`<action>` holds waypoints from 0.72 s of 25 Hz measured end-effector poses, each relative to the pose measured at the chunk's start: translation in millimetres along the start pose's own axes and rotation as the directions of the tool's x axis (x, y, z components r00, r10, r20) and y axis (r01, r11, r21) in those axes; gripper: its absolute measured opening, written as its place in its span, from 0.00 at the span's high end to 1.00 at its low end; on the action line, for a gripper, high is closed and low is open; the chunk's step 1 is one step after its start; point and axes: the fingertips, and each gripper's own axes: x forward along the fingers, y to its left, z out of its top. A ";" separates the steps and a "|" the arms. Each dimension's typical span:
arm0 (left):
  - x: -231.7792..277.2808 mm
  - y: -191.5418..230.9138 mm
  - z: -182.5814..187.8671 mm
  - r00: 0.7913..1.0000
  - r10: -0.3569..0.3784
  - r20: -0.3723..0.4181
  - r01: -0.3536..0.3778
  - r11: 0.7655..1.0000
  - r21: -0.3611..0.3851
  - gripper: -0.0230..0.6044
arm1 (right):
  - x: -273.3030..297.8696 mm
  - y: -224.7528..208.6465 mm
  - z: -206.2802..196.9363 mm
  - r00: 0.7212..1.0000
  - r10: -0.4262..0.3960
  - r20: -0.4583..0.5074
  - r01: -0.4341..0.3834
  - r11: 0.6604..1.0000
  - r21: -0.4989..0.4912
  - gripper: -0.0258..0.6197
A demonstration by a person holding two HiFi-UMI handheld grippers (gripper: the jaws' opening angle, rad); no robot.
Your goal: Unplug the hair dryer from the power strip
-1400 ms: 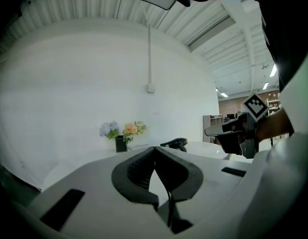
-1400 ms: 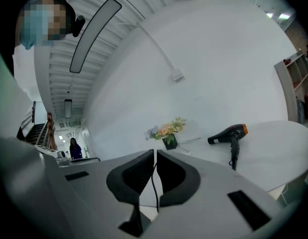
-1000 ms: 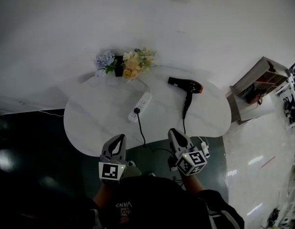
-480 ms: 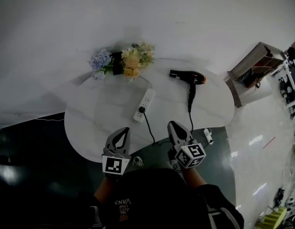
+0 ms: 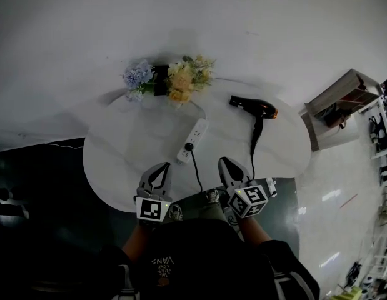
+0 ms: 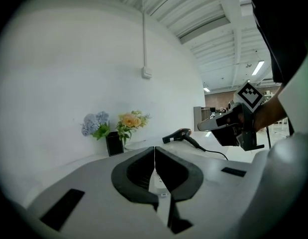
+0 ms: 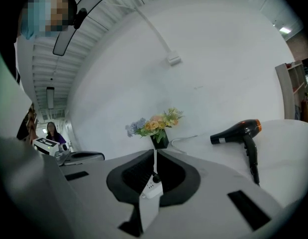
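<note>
A white wall (image 5: 87, 36) fills the far side, with dark floor (image 5: 37, 180) to the left. A rounded white bench (image 5: 118, 161) stands against the wall. A slanted shelf unit (image 5: 334, 108) stands at its right end.

The person's dark shirt (image 5: 193, 261) fills the bottom of the head view. Its print, seen upside down, reads "VANS"; the smaller lines under it are too small to read.

The left tongs (image 5: 159, 169) and the right tongs (image 5: 224, 163) hover side by side over the bench's near edge. Each is shut tip to tip with nothing in its grip, and each carries a cube of black-and-white square markers.

A bunch of blue and yellow flowers (image 5: 171, 80) in a dark vase stands at the wall.

The hair dryer (image 5: 254, 107), black with an orange rear, lies on the right half of the bench, handle toward the person. Its cord drops over the near edge.

The white power strip (image 5: 193, 140) lies slantwise mid-bench, well apart from the hair dryer. A black plug (image 5: 189, 147) sits in its near end, its cord trailing off the near edge between the two tongs.
</note>
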 end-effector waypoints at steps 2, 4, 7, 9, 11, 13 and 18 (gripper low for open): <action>7.7 1.3 -3.8 0.999 0.033 -0.003 -0.033 0.999 -0.005 0.93 | 9.2 -3.5 -1.0 0.999 0.032 -0.028 -0.033 0.999 -0.009 0.89; 15.0 1.8 -6.7 0.998 0.062 -0.003 -0.062 0.998 -0.011 0.93 | 18.5 -6.8 -0.4 0.996 0.066 -0.054 -0.066 0.998 -0.015 0.89; 27.6 0.5 -12.6 0.996 0.092 -0.012 -0.093 0.996 -0.017 0.93 | 32.0 -16.2 -4.0 0.988 0.121 -0.093 -0.125 0.991 -0.040 0.89; 36.1 -1.9 -17.9 0.994 0.112 -0.019 -0.112 0.994 -0.015 0.93 | 39.7 -22.3 -5.5 0.981 0.154 -0.115 -0.160 0.986 -0.047 0.89; 43.7 -4.0 -23.7 0.991 0.131 -0.030 -0.132 0.991 -0.007 0.93 | 46.9 -26.1 -6.9 0.973 0.185 -0.136 -0.193 0.980 -0.044 0.89; 50.3 -5.0 -30.4 0.988 0.147 -0.046 -0.147 0.989 0.003 0.93 | 54.1 -28.6 -9.7 0.964 0.216 -0.155 -0.224 0.974 -0.040 0.89; 64.7 -6.6 -53.4 0.983 0.150 -0.106 -0.151 0.988 -0.009 0.88 | 70.9 -30.9 -24.1 0.936 0.283 -0.212 -0.301 0.952 -0.059 0.89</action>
